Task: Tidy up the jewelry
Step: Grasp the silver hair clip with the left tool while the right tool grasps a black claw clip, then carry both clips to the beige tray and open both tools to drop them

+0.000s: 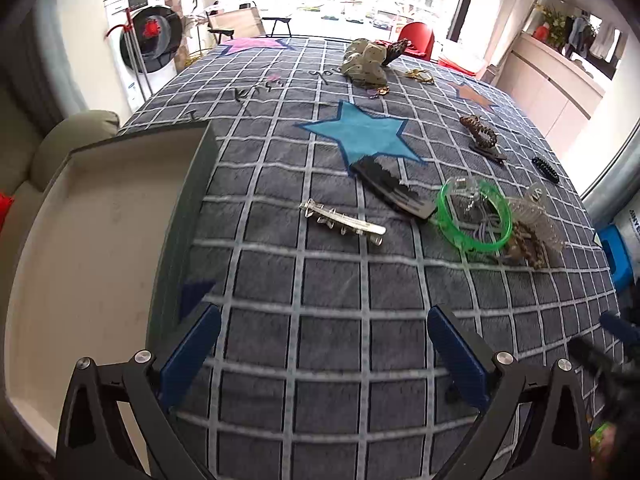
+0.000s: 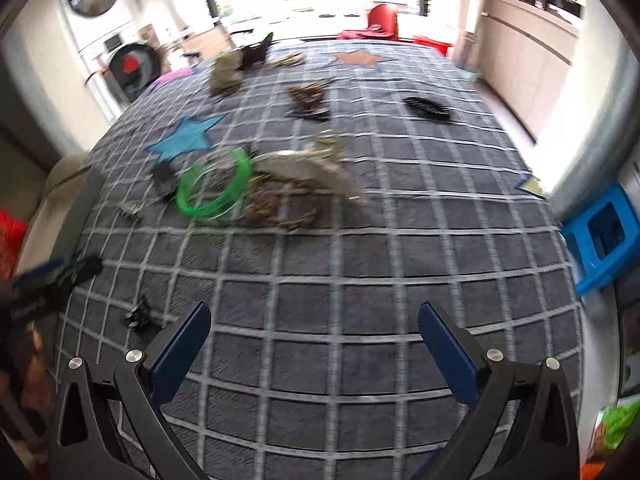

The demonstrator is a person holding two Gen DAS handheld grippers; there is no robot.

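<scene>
Grey checked cloth (image 1: 320,280) with sewn stars covers the table, a washing machine (image 1: 140,40) and bright window behind. Only the left view shows the shallow tray (image 1: 100,240) at 9 o'clock; only the right, blurred, shows a small black clip (image 2: 140,316) at 8 o'clock. A silver hair clip (image 1: 342,222) lies near centre, long axis running 10 to 4 o'clock, beside a green bangle (image 1: 474,218). Left gripper (image 1: 320,356) and right gripper (image 2: 316,348) both hang spread wide, holding nothing.
</scene>
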